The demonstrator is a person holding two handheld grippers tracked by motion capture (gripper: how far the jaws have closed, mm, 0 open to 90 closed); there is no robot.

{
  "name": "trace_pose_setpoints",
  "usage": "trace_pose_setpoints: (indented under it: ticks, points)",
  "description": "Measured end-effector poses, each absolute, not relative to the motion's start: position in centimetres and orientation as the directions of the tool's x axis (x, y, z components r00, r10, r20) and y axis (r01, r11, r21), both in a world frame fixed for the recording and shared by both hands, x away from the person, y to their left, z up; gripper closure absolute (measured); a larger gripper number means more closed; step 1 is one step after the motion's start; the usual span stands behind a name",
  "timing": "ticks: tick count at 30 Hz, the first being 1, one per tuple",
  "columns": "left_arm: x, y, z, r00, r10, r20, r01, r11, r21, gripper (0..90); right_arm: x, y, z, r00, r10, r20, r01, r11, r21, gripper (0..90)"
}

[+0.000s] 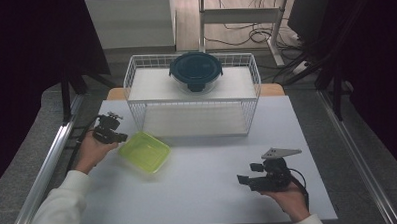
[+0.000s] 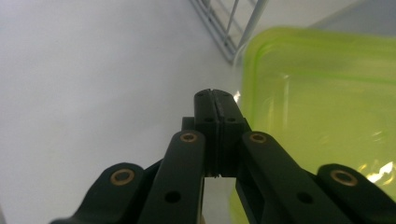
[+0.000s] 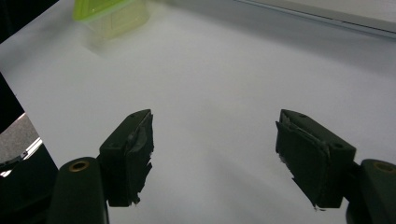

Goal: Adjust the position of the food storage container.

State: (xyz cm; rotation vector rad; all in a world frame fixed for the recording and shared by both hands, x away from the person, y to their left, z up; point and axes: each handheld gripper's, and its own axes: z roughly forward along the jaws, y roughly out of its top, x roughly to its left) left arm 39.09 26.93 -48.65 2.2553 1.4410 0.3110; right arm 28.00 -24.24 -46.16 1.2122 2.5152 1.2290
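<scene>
A lime-green square container [image 1: 145, 152] with its lid on lies on the white table [image 1: 204, 192], left of the middle. My left gripper [image 1: 121, 137] is shut, with nothing seen between its jaws. Its tips sit right at the container's left edge. In the left gripper view the closed jaws [image 2: 217, 95] point along the table with the green container [image 2: 322, 102] just to their right. My right gripper [image 1: 244, 173] rests low at the front right, open and empty. In the right gripper view its jaws [image 3: 215, 154] stand wide apart over bare table, and the green container [image 3: 109, 14] lies far off.
A white wire rack [image 1: 193, 92] stands at the back of the table. A round glass container with a dark blue lid [image 1: 195, 69] sits on its top shelf. A corner of the rack [image 2: 229, 32] stands close ahead of my left gripper. Metal rails run along both table sides.
</scene>
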Motion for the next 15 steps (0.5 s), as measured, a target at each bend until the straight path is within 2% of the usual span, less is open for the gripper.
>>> trace_pose_setpoints:
  ticks: [15]
  points:
    - [37.1,25.3,-48.7,0.508,0.855,-0.104,0.775,-0.401,0.488,89.8,27.9,-24.0,-46.2,-0.686,0.683,0.25,0.617,0.364,0.698,27.3]
